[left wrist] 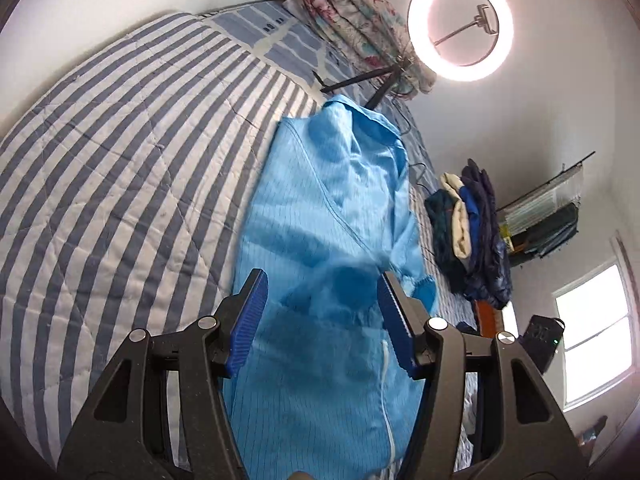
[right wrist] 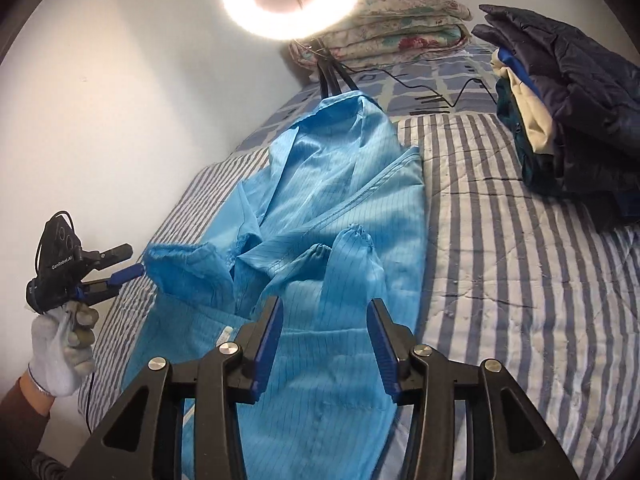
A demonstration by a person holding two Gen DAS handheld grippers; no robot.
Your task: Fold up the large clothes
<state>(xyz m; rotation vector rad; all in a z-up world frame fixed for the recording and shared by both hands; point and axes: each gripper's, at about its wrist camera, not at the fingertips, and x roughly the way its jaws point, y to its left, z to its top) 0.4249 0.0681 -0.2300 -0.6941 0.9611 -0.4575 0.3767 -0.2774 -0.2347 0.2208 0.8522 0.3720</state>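
Observation:
A light blue coat (left wrist: 320, 200) lies lengthwise on the striped bed quilt (left wrist: 120, 160), collar toward the far end. My left gripper (left wrist: 322, 280) hovers open over its lower part, nothing pressed between the blue pads. In the right wrist view the coat (right wrist: 340, 200) shows two gathered cuffs (right wrist: 320, 250) folded onto its body. My right gripper (right wrist: 326, 304) is open just above the fabric near those cuffs. At the left a gloved hand (right wrist: 60, 344) holds the left gripper (right wrist: 135, 259), open, its tips at the raised edge of the coat's flap.
A pile of dark and cream clothes (right wrist: 568, 120) sits on the bed to the right of the coat. A ring light (right wrist: 292, 0) on a tripod and a folded floral quilt (right wrist: 400, 28) stand at the far end, with a black cable (right wrist: 460, 92) across the bed. A wall borders the left side.

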